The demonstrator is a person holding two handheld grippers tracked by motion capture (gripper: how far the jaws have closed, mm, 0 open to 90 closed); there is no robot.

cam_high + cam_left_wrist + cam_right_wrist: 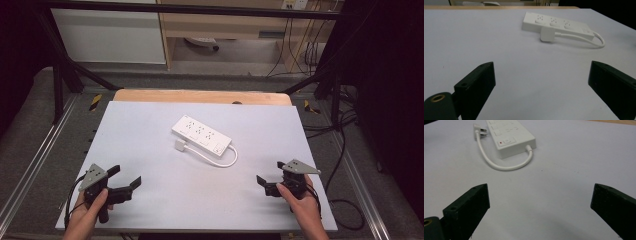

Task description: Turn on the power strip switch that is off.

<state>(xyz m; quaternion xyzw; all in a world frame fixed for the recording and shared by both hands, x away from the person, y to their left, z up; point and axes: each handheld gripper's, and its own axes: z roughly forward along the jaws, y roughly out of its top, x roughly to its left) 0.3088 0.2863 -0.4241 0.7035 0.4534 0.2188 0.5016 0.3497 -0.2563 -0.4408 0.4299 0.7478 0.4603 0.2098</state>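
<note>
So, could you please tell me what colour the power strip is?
White power strip, best seen in the right gripper view.

Left gripper: black body with pistol-style handle, two black block-shaped jaws, a grey three-cornered plate on top bearing small dark fastener marks, and a black cable trailing from its rear. In the left gripper view, each jaw face shows a small round hole; a brass-coloured ring insert sits in the black part at lower left. Right gripper: same black build, grey three-cornered plate, black cable. Both hands bare; no sleeves in view at the wrists.
</note>
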